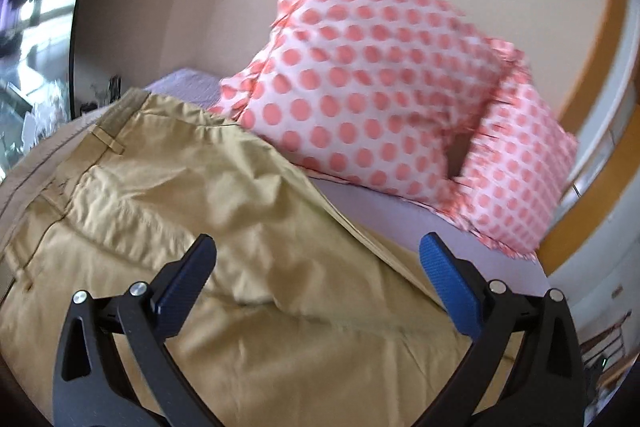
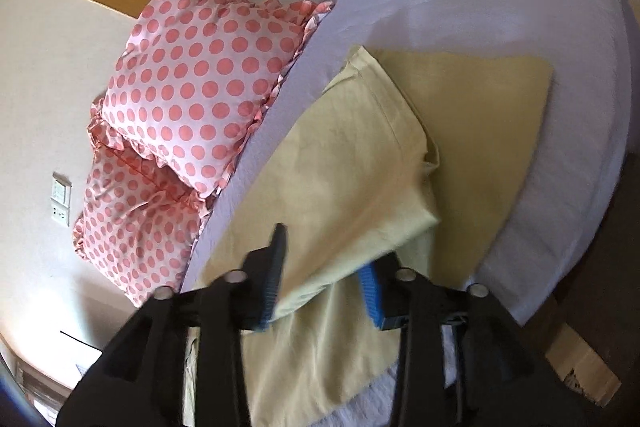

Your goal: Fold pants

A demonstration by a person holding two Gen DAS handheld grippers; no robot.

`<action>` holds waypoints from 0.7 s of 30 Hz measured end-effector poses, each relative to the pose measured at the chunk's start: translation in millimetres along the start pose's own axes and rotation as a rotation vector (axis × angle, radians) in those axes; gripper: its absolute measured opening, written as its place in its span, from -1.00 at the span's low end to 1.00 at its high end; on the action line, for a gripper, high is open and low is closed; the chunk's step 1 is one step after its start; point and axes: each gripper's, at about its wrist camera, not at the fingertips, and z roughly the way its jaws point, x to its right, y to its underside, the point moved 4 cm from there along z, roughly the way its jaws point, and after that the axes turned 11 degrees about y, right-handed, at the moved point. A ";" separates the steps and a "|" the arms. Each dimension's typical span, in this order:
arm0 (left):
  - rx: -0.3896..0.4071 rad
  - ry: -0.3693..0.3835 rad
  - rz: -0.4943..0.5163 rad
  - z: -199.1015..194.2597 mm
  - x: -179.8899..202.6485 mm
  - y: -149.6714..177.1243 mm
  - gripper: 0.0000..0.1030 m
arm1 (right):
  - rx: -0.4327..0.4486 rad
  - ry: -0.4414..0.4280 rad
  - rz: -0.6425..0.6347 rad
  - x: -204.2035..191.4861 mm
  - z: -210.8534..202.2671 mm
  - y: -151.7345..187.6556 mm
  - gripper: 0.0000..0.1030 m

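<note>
- Blue-padded fingers (image 1: 448, 279) of our left gripper (image 1: 316, 267) stand wide apart over the khaki pants (image 1: 192, 211), gripping nothing; the cloth lies below and between them, and we cannot tell whether the tips touch it.
- Under the left gripper we see the upper part of the pants, with the waistband and a belt loop (image 1: 108, 139) off to the far left and a creased seam running toward the right finger.
- Our right gripper (image 2: 324, 267) has its fingers partly closed, with a folded flap of the pants (image 2: 352, 163) running down between the two blue pads (image 2: 372, 295); the left pad sits against the flap's edge, yet we cannot tell whether the cloth is truly pinched.
- From the right wrist view, that flap lies doubled over the rest of the pants, whose flat far end stretches out across the lavender bed sheet (image 2: 500, 11).
- Two pink polka-dot pillows (image 1: 380, 79) with ruffled edges are stacked against the wall at the head of the bed, just beside the pants.
- Wall switch plates (image 2: 60, 201) sit near the pillows.
</note>
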 end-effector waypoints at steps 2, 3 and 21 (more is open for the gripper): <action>-0.036 -0.017 -0.062 21.7 -14.6 -10.9 0.93 | 0.030 -0.051 0.021 2.2 -1.7 -6.2 -0.97; -0.047 -0.020 -0.090 30.5 -20.1 -15.3 0.89 | 0.052 -0.068 0.024 3.0 -5.1 -9.4 -0.97; 0.001 -0.037 -0.116 2.2 -35.9 6.8 -0.95 | 0.147 -0.124 0.035 5.9 -34.3 -30.3 -0.97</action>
